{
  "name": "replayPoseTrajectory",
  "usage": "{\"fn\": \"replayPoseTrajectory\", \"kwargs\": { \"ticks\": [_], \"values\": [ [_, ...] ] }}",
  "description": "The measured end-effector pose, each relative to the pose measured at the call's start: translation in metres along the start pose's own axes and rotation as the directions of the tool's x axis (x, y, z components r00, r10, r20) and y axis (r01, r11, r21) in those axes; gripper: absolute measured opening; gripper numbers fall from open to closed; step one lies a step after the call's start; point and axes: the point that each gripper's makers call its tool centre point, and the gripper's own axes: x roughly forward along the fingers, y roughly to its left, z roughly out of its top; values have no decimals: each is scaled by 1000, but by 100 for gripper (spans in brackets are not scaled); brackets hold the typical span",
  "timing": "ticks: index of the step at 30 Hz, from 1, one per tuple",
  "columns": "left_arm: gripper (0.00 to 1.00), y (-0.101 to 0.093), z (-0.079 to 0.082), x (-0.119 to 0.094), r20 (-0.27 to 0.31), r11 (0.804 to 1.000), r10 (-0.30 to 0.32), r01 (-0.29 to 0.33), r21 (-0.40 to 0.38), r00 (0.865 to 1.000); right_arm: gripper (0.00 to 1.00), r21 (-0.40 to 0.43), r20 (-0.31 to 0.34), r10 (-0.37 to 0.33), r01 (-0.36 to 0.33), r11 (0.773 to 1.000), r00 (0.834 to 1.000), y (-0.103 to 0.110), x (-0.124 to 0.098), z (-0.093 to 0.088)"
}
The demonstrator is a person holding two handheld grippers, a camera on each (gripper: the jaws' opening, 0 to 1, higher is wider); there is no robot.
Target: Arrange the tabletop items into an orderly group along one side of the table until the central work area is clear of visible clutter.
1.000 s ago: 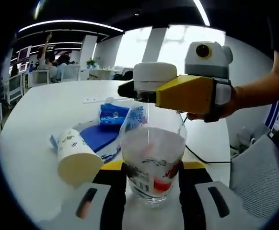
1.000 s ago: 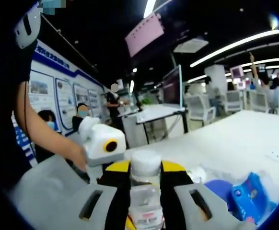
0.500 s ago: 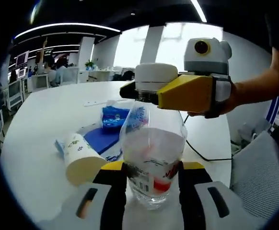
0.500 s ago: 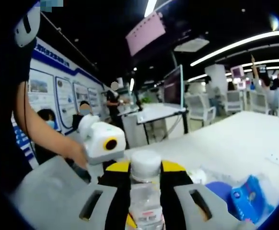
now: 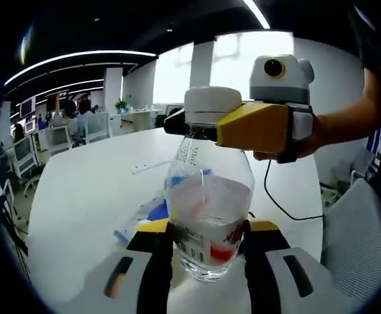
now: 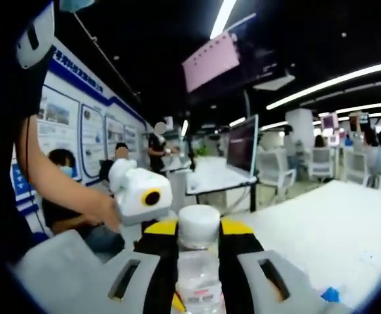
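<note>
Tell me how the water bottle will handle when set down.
The bottle looks partly full, so it is probably fairly heavy low down and steady once upright. Its thin clear wall may flex under the left gripper. The right gripper pinches the cap.

Capped bottle (image 6: 198, 275) (upright) between claw (image 6: 199, 261) jaws

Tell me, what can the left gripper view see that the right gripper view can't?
The left gripper view sees the bottle's body with its label and the liquid inside, held between its own tool, plus a black cable lying on the white table. The right gripper view sees wall posters and a dark monitor on a far desk. Both see the bottle's white cap clamped by the right tool, and the table.
</note>
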Motion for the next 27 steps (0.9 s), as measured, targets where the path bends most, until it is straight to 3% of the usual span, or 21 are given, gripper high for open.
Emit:
{"fn": "replayPoseTrajectory", "kwargs": {
  "ticks": [16, 27],
  "values": [
    [42, 74, 15, -16, -12, 998, 53, -53, 44, 999, 18, -73, 11, -8, 9, 997, 1000, -38, 60, 21],
    [42, 118, 18, -7, -18, 997, 58, -57, 58, 998, 18, -87, 3, -42, 42, 995, 999, -76, 91, 19]
  ]
}}
